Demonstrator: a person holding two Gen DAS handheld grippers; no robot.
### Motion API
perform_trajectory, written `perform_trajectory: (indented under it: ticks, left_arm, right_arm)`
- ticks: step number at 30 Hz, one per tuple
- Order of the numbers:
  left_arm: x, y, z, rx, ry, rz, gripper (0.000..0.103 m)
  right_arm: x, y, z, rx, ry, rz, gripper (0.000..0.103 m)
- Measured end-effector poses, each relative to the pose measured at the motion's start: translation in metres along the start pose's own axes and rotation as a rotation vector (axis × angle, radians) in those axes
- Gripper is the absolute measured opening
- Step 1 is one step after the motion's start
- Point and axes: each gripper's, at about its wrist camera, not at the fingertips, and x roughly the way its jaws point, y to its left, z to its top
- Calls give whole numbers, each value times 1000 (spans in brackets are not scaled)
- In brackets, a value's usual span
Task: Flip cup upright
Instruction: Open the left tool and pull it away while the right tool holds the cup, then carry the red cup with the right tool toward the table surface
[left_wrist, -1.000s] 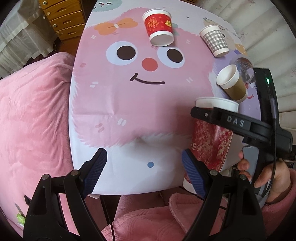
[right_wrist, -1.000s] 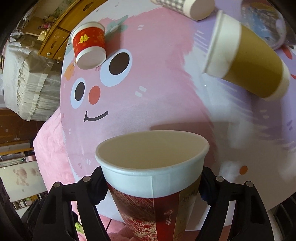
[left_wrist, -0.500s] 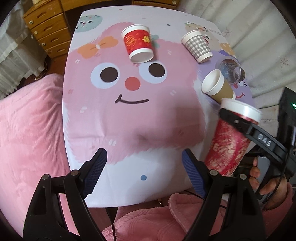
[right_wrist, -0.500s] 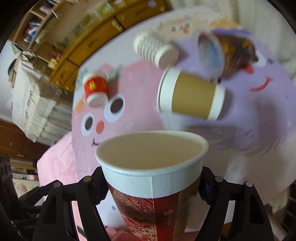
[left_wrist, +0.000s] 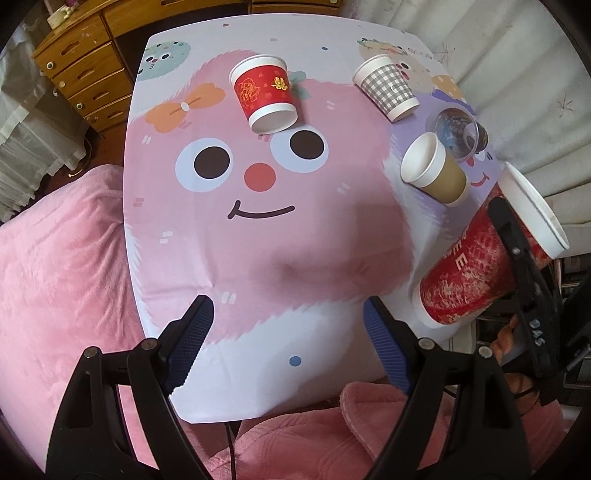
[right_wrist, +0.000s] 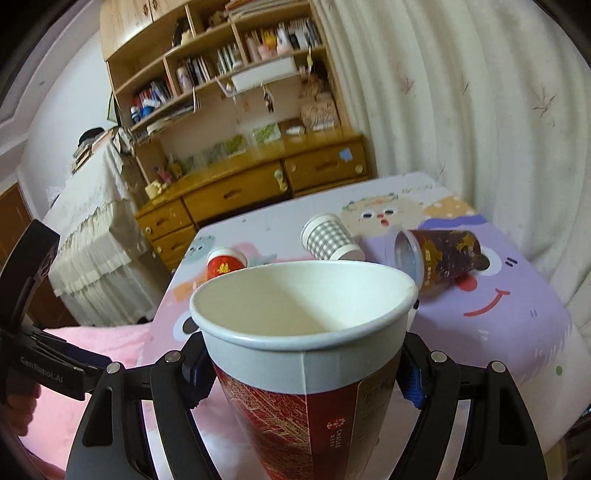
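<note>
My right gripper (right_wrist: 303, 373) is shut on a tall red paper cup (right_wrist: 306, 369) with a white rim, mouth facing the camera. In the left wrist view the same red cup (left_wrist: 476, 273) hangs tilted over the table's right edge, mouth up and to the right, held by the right gripper (left_wrist: 517, 258). My left gripper (left_wrist: 284, 339) is open and empty above the near edge of the table (left_wrist: 258, 384).
Lying on their sides on the cartoon tablecloth are a small red cup (left_wrist: 264, 94), a checked cup (left_wrist: 388, 88), a brown cup (left_wrist: 436, 173) and a clear plastic cup (left_wrist: 456, 134). A pink blanket (left_wrist: 55, 277) lies left. Wooden drawers (left_wrist: 81, 70) stand behind.
The right gripper has swung the tall red cup right and outward, tilting it from upright to leaning over the table's right edge. The left gripper has pulled back and stays open.
</note>
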Motion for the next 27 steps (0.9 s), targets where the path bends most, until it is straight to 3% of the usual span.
perform_trajectory:
  ticks: [6, 14, 22, 27]
  left_arm:
    - [2, 4, -5, 11, 13, 13, 81]
    - [0, 13, -11, -7, 2, -4, 81]
    - [-3, 7, -6, -12, -20, -36, 81]
    - [-6, -3, -4, 8, -33, -38, 81]
  right_arm:
    - [3, 7, -17, 3, -34, -28, 79]
    - [8, 20, -28, -89, -81, -12, 81]
    - [-5, 23, -33, -129, -38, 30, 81]
    - [-7, 20, -40, -155, 53, 62, 81]
